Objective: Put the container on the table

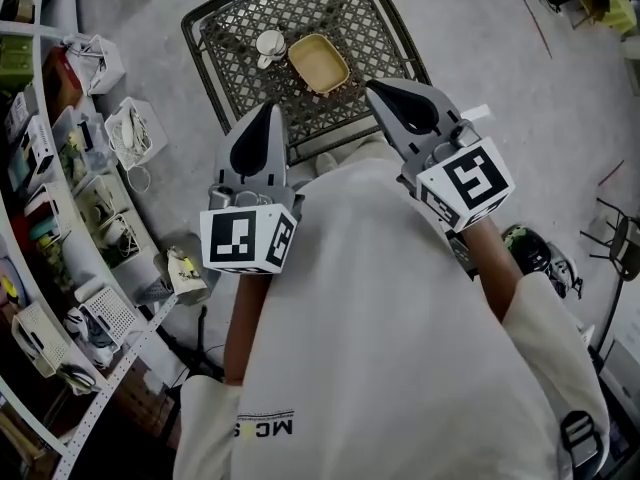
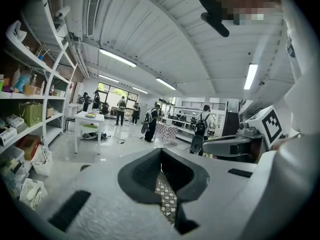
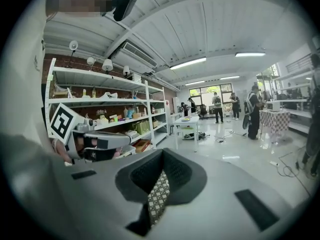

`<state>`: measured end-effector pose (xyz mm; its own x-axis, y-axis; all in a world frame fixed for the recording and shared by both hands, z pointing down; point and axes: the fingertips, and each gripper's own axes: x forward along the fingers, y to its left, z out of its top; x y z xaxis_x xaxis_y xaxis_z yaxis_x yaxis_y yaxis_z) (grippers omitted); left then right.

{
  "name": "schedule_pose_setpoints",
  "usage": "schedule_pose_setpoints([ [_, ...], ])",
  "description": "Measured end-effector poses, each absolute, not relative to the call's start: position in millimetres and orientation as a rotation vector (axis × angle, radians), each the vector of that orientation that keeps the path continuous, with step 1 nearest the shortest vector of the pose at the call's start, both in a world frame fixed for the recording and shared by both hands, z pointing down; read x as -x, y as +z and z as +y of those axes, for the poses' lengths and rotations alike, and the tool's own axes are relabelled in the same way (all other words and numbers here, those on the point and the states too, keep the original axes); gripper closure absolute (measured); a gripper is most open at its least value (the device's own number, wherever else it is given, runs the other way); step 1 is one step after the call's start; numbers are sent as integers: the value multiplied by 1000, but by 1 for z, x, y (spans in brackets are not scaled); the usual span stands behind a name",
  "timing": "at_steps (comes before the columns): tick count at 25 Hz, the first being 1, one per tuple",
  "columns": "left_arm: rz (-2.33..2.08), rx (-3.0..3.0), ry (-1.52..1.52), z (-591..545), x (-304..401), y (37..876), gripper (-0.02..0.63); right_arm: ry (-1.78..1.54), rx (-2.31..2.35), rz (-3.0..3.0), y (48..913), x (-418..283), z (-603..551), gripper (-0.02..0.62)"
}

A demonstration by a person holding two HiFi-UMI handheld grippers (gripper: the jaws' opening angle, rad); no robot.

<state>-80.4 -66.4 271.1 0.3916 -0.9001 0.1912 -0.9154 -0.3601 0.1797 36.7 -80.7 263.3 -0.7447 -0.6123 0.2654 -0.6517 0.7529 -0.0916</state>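
Observation:
A shallow tan container point(image 1: 318, 63) rests on the dark lattice metal table point(image 1: 238, 20), with a white cup point(image 1: 270, 44) just to its left. My left gripper point(image 1: 263, 110) and right gripper point(image 1: 376, 87) are held close to my chest, short of the table's near edge, tips pointing toward it. Both look shut and hold nothing. In the left gripper view the jaws point(image 2: 161, 153) meet, with only a sliver of lattice showing between them. The right gripper view shows its jaws point(image 3: 162, 155) in the same pose.
Curved white shelving point(image 1: 60, 218) packed with boxes and bags lines the left. A dark helmet point(image 1: 535, 253) and a chair frame point(image 1: 615, 238) sit on the floor at the right. Several people and a white table point(image 3: 192, 121) stand far off in the hall.

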Motion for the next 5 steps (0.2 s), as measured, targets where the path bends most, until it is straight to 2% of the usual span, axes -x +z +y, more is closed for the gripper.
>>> schedule_pose_setpoints([
  [5,-1583,-2395,80,-62,76,273,581,263,-1007,-2738,260,-32,-80,577],
])
